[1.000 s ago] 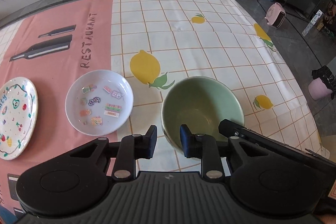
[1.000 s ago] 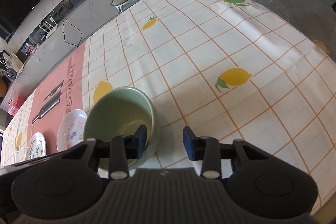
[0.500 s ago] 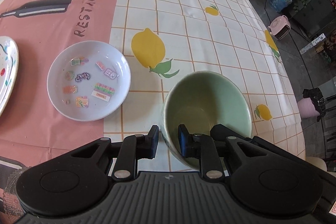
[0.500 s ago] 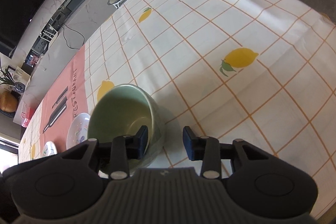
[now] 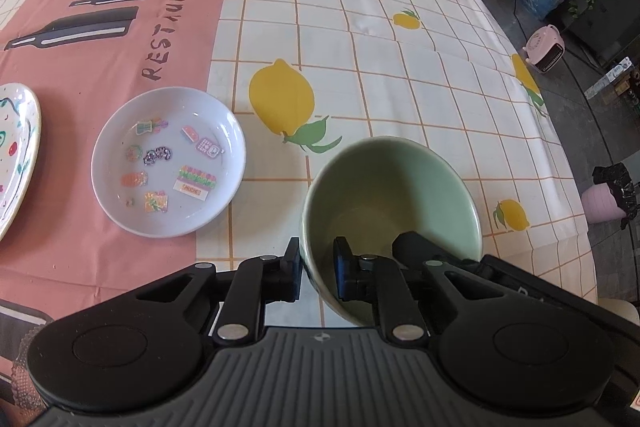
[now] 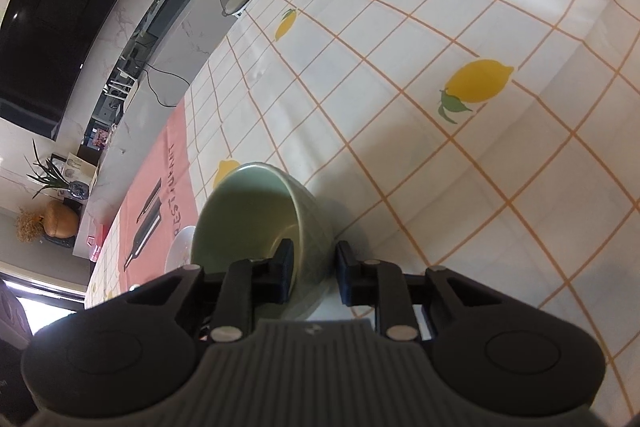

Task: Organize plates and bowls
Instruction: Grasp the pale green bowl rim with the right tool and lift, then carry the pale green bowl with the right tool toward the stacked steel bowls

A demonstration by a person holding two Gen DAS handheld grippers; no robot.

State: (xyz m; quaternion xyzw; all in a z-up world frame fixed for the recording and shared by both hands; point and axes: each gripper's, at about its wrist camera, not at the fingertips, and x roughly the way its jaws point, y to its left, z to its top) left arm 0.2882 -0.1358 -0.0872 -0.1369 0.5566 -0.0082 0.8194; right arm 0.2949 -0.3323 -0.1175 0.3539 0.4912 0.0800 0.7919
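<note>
Both my grippers straddle the rim of the green bowl [image 5: 390, 203], which sits on the lemon-print cloth near the counter's [image 5: 400, 67] near edge. My left gripper [image 5: 317, 269] has 1 finger outside the wall and 1 inside, its jaws having just been closing with the rim between them; the pads look nearly pressed on the wall, though a thin gap may remain. My right gripper [image 6: 314, 271] takes the opposite side of the rim in the same way, jaws also just closing, and the outer pad appears a little off the wall.

To do this well, I judge both pinches should seat squarely on the wall before any lift, so the bowl rises level and does not twist between 2 grips. The bowl looks tilted in the right wrist view, so an uneven pull could tip it.

Just beside the bowl, toward the pink half of the cloth, lies a small white plate [image 5: 168, 161] with stickers, and a larger painted plate [image 5: 16, 155] shows at the far left edge. Those 2 are the likely stacking spots; the path across to them looks open.
</note>
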